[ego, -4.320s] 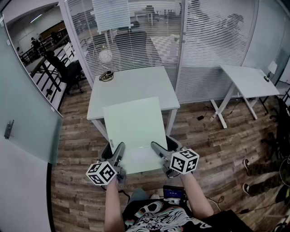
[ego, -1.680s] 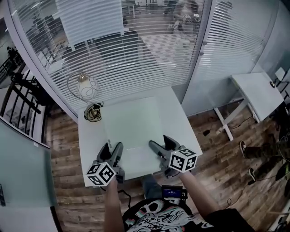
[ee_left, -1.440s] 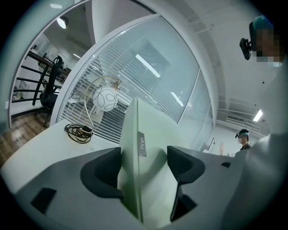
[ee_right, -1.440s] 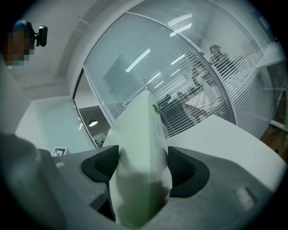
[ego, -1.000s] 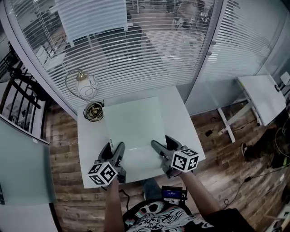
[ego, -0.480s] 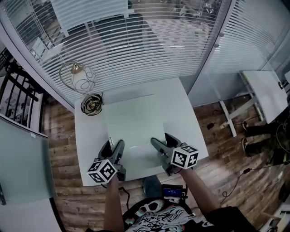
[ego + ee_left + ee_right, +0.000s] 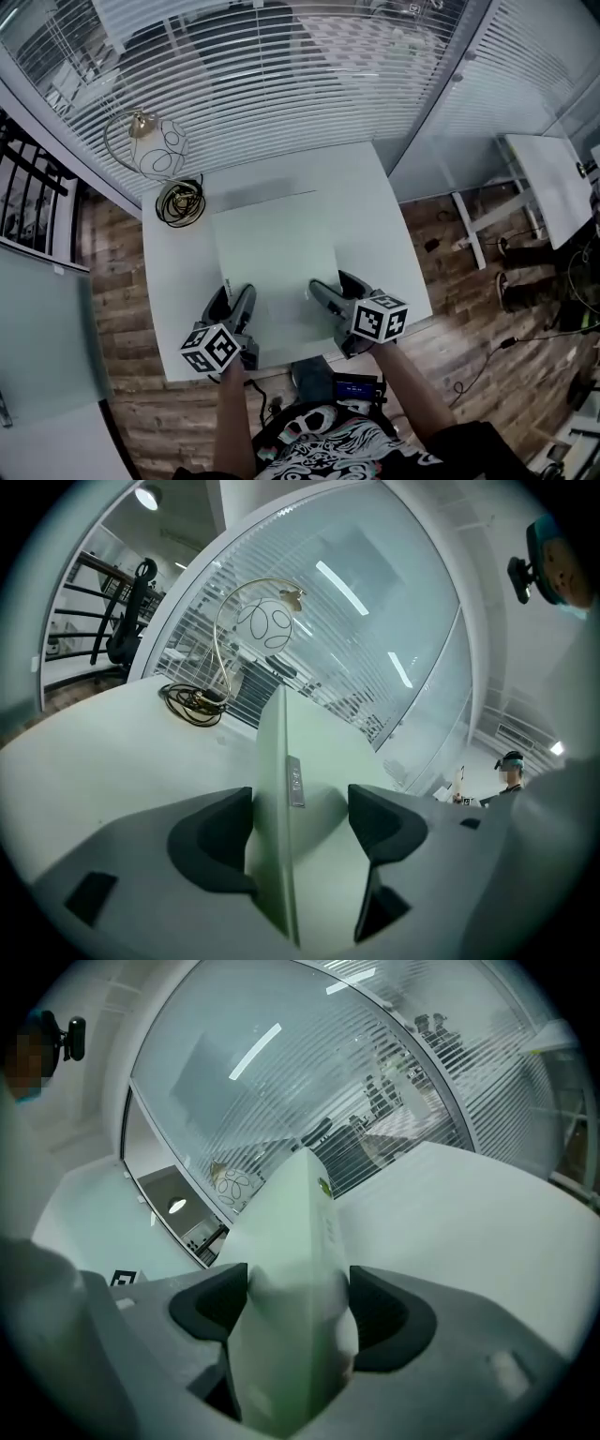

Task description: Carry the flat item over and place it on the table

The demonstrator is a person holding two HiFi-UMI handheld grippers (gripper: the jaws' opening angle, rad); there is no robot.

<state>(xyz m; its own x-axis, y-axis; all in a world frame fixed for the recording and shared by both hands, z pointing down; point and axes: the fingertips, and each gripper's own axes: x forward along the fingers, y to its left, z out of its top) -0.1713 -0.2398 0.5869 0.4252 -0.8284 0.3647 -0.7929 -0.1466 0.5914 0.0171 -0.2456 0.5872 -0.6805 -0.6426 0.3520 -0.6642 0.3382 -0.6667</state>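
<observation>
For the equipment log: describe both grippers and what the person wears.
The left gripper and right gripper: grey bodies, dark jaw pads, each with a white cube bearing black square markers. Forearms unsleeved; shirt dark with pale print.

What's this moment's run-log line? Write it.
left tool: shut on panel | right tool: shut on panel | panel: over white table, not released | phase: placing

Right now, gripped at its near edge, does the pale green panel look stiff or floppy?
Probably stiff: the panel reaches out flat from the left tool and right tool with no visible sag. Likely light, since its edge looks thin in the left gripper view. Its smooth faces might slip.
</observation>
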